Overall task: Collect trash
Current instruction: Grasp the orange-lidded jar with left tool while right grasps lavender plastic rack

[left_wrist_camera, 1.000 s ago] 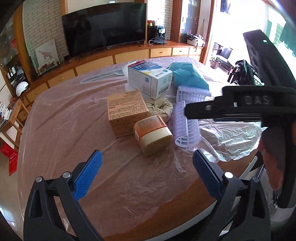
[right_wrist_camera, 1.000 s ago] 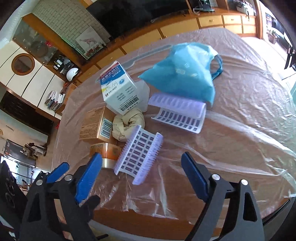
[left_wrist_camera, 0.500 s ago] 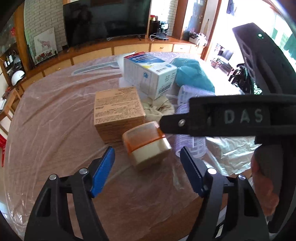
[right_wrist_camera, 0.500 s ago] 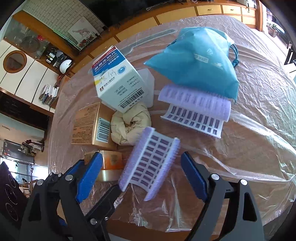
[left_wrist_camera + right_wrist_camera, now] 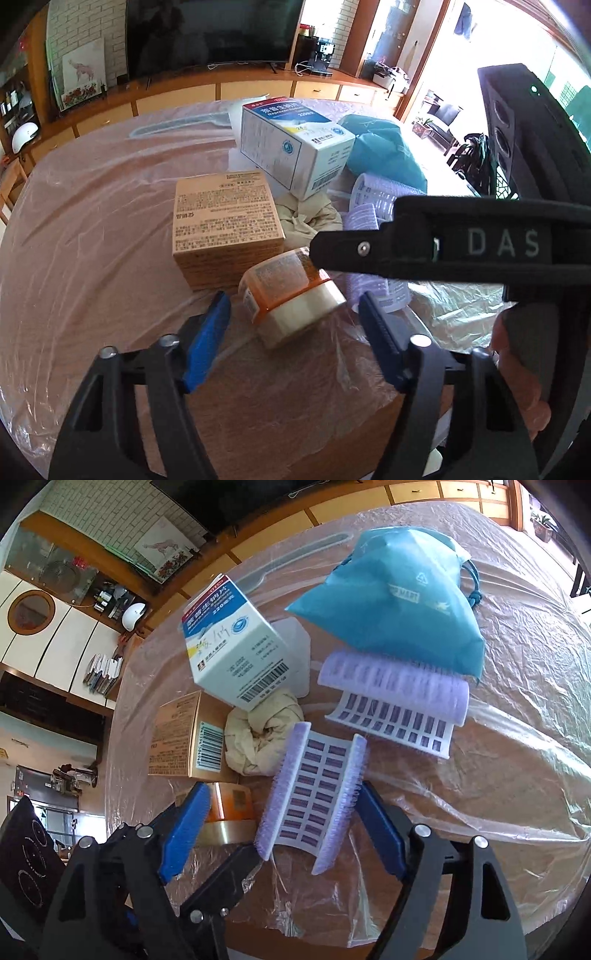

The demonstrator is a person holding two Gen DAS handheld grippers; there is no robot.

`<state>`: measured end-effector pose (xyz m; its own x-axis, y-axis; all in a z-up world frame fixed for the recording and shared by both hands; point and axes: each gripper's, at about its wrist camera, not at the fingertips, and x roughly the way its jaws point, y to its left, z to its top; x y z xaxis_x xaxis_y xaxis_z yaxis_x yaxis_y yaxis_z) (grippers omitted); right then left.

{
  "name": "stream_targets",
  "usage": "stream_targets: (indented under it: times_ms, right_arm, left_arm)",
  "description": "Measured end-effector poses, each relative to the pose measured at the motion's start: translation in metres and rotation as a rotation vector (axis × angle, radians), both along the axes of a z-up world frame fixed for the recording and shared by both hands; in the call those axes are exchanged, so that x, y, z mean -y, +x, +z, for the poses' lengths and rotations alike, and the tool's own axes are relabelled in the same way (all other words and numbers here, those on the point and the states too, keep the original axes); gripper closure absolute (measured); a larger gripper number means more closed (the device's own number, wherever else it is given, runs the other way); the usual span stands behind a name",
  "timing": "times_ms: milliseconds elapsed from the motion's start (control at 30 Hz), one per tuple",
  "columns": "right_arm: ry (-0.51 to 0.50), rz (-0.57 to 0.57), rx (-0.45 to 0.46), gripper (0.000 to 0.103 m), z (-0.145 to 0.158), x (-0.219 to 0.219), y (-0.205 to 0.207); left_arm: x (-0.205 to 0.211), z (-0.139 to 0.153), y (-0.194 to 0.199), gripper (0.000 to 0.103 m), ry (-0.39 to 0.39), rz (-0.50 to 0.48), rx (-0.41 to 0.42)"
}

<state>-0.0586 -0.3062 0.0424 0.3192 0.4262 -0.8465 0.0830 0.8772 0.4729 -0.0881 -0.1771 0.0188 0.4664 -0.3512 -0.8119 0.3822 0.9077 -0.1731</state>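
Barely begun | all trash on desk (image 5: 92,258) | left claw (image 5: 295,332) closing around, not touching, orange-lidded tub (image 5: 291,295) at 12 o'clock | right claw (image 5: 280,830) closing, astride lilac roller sheet (image 5: 314,794), no grip.

Closing right tool (image 5: 280,825) around, not yet gripping, the purple hair roller (image 5: 314,797).
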Motion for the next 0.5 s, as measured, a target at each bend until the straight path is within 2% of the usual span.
stream_targets:
  times_ms: [33, 67, 133, 500]
  right_arm:
    - [-0.003, -0.009, 0.001, 0.032, 0.0, 0.002, 0.0]
    - [-0.013, -0.013, 0.0, 0.043, 0.001, 0.003, -0.001]
    - [-0.029, -0.014, -0.009, 0.058, -0.001, 0.004, -0.002]
    - [0.014, -0.014, 0.02, 0.06, -0.006, 0.038, -0.027]
  left_arm:
    - [0.0, -0.001, 0.0, 0.044, 0.01, 0.004, 0.0]
    - [0.0, -0.001, 0.0, 0.045, 0.011, 0.005, -0.001]
    - [-0.002, -0.002, 0.001, 0.046, -0.002, 0.008, -0.006]
    - [-0.017, 0.0, -0.004, 0.049, -0.028, 0.003, -0.02]
